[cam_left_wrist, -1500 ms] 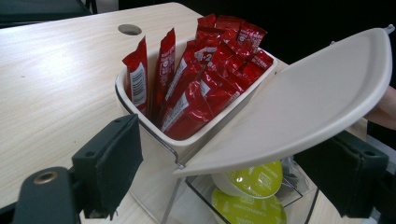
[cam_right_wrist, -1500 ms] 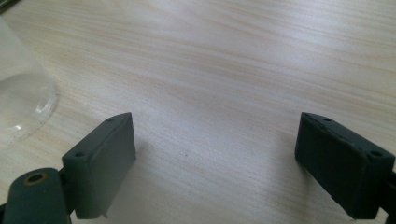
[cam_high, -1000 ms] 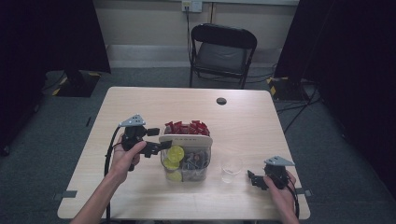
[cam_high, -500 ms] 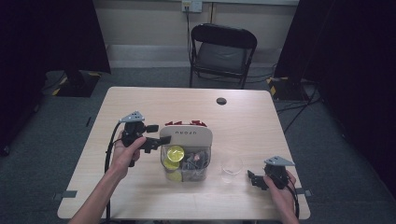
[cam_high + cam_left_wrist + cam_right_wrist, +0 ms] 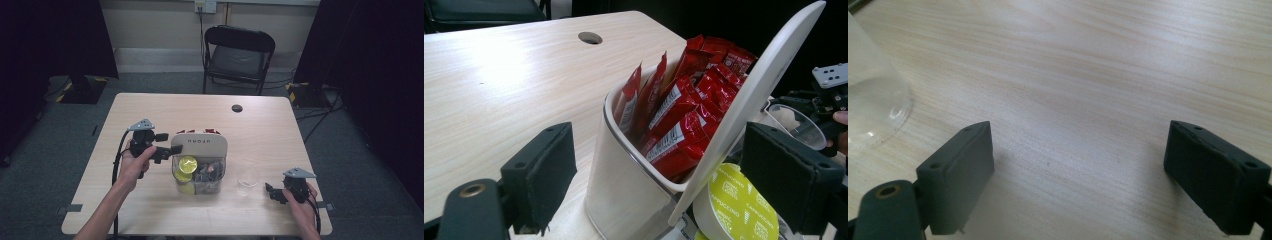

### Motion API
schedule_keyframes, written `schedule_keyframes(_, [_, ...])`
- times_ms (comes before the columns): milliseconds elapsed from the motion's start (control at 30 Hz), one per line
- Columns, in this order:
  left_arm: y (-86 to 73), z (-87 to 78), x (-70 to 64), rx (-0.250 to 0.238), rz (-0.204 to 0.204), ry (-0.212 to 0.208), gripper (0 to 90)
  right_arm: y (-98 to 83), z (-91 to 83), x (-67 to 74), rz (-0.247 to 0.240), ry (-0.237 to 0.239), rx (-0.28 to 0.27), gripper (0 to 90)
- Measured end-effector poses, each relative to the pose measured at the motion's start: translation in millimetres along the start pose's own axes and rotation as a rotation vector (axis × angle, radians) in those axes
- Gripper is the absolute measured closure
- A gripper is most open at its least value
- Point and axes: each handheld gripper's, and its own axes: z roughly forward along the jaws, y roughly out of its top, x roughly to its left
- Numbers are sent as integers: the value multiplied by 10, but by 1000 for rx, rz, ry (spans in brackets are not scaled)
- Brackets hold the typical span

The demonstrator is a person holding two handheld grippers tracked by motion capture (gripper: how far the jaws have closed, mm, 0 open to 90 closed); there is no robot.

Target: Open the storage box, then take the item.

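The left claw stands wide open at the left side of the clear organiser box, its jaws spread either side of the tilted white lid and gripping nothing. Whether a jaw touches the lid's edge I cannot tell. The lid leans up on its hinge between the 2 compartments: red sachets stand packed in the far one, and coffee capsules lie in the near one.

The risk here is the lid. Nothing clamps it, so a nudge from either jaw could likely tip it shut over the sachets or flip it back onto the capsules. A push low on the box wall could slide the whole organiser across the surface toward the clear plastic cup just to its right, and knock that light cup over.

The right claw rests near the surface's front right corner, jaws wide apart, empty, the cup close beside it.

Writing: the lid carries small dark lettering, too blurred to read. The yellow capsule top reads "CAPPUCCINO". The sachets bear white label panels with illegible print.
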Motion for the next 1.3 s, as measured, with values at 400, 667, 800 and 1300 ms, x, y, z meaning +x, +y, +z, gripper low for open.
schedule_keyframes(400, [-3,3,7,7,8,-3,147,113,-153,6,-6,88,-22,177])
schedule_keyframes(667, [-5,8,12,12,6,-5,144,248,-316,45,4,139,-66,195])
schedule_keyframes(800, [-4,9,10,14,13,-2,143,314,-412,91,-18,153,-95,195])
schedule_keyframes(1300, [-3,12,13,16,2,-4,137,539,-664,277,-73,220,-169,185])
